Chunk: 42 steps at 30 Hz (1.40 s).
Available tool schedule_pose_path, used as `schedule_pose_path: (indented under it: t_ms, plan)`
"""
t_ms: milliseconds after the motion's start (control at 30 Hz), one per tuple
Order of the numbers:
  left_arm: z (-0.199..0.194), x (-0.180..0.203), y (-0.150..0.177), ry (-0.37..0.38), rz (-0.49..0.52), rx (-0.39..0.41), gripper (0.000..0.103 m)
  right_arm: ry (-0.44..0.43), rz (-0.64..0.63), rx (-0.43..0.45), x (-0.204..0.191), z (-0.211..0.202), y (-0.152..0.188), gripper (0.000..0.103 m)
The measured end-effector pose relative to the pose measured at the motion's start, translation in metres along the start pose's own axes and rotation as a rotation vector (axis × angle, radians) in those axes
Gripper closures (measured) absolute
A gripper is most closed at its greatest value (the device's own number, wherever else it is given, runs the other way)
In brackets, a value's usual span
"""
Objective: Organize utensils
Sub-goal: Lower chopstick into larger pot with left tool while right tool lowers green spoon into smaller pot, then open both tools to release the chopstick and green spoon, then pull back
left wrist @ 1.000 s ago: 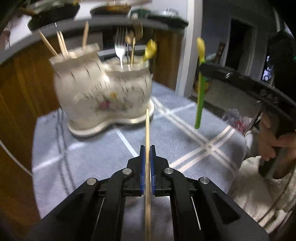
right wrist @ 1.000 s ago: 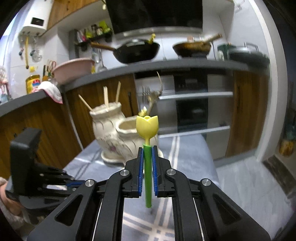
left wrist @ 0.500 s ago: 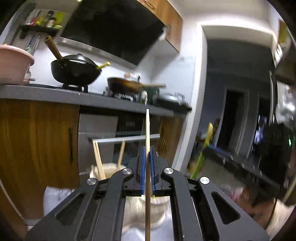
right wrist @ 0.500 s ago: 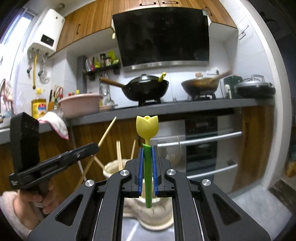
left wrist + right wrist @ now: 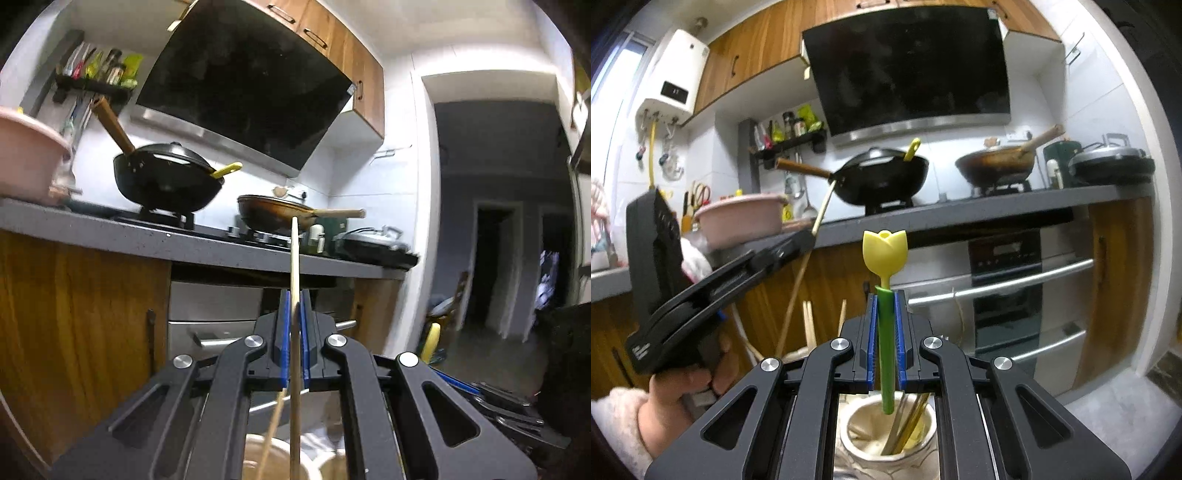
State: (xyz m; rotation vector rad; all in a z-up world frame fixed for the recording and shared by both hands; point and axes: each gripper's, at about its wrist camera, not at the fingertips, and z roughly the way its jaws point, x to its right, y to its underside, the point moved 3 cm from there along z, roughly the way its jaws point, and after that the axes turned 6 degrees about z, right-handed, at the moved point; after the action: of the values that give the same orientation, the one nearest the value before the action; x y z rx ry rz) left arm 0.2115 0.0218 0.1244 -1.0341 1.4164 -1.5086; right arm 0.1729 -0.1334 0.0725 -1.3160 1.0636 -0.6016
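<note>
My left gripper (image 5: 294, 306) is shut on a wooden chopstick (image 5: 294, 266) held upright; its lower end hangs over the mouth of the cream ceramic holder (image 5: 273, 458), where another chopstick (image 5: 271, 432) stands. The left gripper also shows in the right wrist view (image 5: 798, 243), with its chopstick (image 5: 801, 273) slanting down toward the holder's chopstick side. My right gripper (image 5: 886, 314) is shut on a green-stemmed utensil with a yellow tulip top (image 5: 885, 254), held upright just above the other cup of the holder (image 5: 886, 432), which holds metal cutlery (image 5: 905, 417).
A grey counter (image 5: 960, 210) with two woks (image 5: 882, 177) and a pink basin (image 5: 738, 218) runs behind. An oven (image 5: 1015, 295) and wooden cabinet doors (image 5: 74, 314) stand below. A doorway (image 5: 498, 258) opens at the right.
Both grippers rose and levelled out, then came over the holder. The chopstick and the tulip utensil went from above the grey cloth to upright above the holder's two mouths.
</note>
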Motion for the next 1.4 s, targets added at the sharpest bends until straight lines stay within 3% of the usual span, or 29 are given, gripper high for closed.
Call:
schedule_pose_path:
  t_ms: [267,467,500,567,633,833,900,967,1033,1200,1400]
  plan:
    - [-0.001,0.005,0.017,-0.036,0.076,-0.006,0.098,-0.020,0.033,-0.158,0.008,0.018,0.020,0.093]
    - [-0.006,0.004,0.023,-0.039,0.074,-0.042,0.098,0.004,0.040,-0.225,0.012,0.027,0.034,0.092]
    - [-0.005,0.004,0.023,-0.042,0.074,-0.048,0.097,0.003,0.039,-0.226,0.012,0.026,0.035,0.089]
    - [-0.007,0.001,0.025,-0.049,0.067,-0.067,0.097,-0.001,0.035,-0.214,0.011,0.023,0.034,0.074]
    - [-0.011,-0.002,0.026,-0.050,0.054,-0.077,0.095,-0.002,0.032,-0.200,0.009,0.018,0.033,0.073]
    - [-0.041,-0.003,0.024,-0.055,0.059,-0.093,0.074,0.024,0.008,-0.149,0.002,-0.010,0.030,0.061]
    - [-0.055,-0.002,0.025,-0.051,0.059,-0.111,0.053,0.041,-0.003,-0.137,0.001,-0.018,0.031,0.052]
    - [-0.069,0.000,0.029,-0.056,0.067,-0.123,0.041,0.061,-0.019,-0.128,-0.001,-0.026,0.034,0.044]
    - [-0.080,0.003,0.034,-0.059,0.083,-0.141,0.036,0.078,-0.026,-0.126,0.000,-0.031,0.040,0.037]
    - [-0.106,0.006,0.058,-0.095,0.090,-0.187,0.011,0.119,-0.038,-0.144,0.003,-0.036,0.059,0.024]
    - [-0.119,0.002,0.090,-0.144,0.087,-0.245,0.006,0.153,-0.073,-0.136,0.002,-0.039,0.078,0.013]
